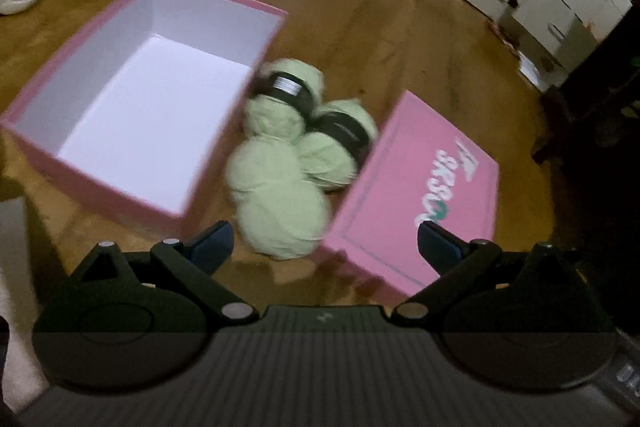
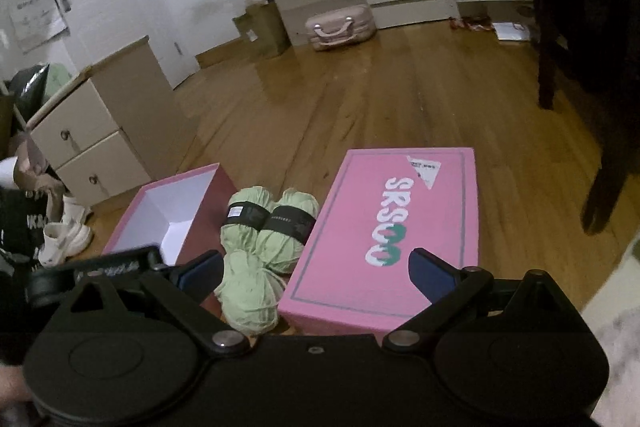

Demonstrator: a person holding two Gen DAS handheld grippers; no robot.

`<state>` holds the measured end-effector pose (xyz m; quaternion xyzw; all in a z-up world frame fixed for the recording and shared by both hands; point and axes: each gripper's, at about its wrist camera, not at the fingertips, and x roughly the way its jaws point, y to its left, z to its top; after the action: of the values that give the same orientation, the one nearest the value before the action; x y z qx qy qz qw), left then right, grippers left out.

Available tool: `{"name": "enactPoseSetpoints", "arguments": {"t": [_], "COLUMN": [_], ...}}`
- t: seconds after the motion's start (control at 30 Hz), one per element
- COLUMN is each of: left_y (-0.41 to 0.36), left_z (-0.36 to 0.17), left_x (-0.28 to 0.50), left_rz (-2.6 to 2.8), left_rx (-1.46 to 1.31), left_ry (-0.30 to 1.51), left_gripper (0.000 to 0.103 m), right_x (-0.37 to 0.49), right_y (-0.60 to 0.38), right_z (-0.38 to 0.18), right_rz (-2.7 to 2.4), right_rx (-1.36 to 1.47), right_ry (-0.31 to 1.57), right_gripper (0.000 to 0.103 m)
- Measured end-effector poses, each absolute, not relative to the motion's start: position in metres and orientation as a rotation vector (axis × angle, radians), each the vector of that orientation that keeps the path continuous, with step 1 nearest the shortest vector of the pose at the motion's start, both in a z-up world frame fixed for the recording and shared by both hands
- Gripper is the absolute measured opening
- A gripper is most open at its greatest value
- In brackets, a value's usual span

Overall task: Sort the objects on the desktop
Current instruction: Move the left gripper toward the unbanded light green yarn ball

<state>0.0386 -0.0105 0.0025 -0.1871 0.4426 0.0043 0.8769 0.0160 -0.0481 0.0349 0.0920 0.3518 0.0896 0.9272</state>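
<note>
Both my left gripper [image 1: 324,243] and right gripper [image 2: 314,273] hang spread, empty. Yarn balls [image 1: 280,163] sit mid-frame beside the box [image 1: 100,163]. Soft skeins could slip or snag, I reckon.

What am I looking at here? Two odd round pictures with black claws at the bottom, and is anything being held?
A person holds a two-finger tool in each hand, each with a wide-angle camera looking along its fingers. One picture shows the left gripper, the other the right gripper. Both are open and hold nothing. On the wooden floor lie an empty pink box, three green yarn balls beside it, and the pink lid marked SRSOO on the yarn's other side.
</note>
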Motion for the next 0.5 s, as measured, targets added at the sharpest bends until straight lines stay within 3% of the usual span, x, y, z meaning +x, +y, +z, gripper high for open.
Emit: {"name": "enactPoseSetpoints", "arguments": {"t": [0.13, 0.2, 0.23, 0.43, 0.47, 0.5], "left_y": [-0.028, -0.025, -0.022, -0.017, -0.016, -0.015], "left_z": [-0.01, -0.023, -0.032, -0.063, -0.066, -0.07], "left_x": [0.06, 0.07, 0.076, 0.095, 0.097, 0.098], "left_rz": [0.011, 0.011, 0.009, 0.103, 0.109, 0.114], "left_rx": [-0.339, -0.401, -0.438, -0.418, -0.422, -0.426], "left_ry": [0.91, 0.951, 0.98, 1.054, 1.054, 1.055], "left_gripper": [0.097, 0.083, 0.082, 0.079, 0.071, 0.054], "right_x": [0.041, 0.051, 0.054, 0.058, 0.058, 0.058], "right_y": [-0.043, -0.04, -0.041, -0.072, -0.077, -0.08], "right_z": [0.05, 0.057, 0.057, 0.019, 0.013, 0.01], "right_rz": [0.044, 0.066, 0.075, 0.113, 0.107, 0.103], "right_rx": [0.052, -0.008, -0.011, 0.178, 0.219, 0.244], "right_ry": [0.711, 0.672, 0.663, 0.76, 0.79, 0.803], "right_gripper": [0.101, 0.101, 0.101, 0.101, 0.101, 0.101]}}
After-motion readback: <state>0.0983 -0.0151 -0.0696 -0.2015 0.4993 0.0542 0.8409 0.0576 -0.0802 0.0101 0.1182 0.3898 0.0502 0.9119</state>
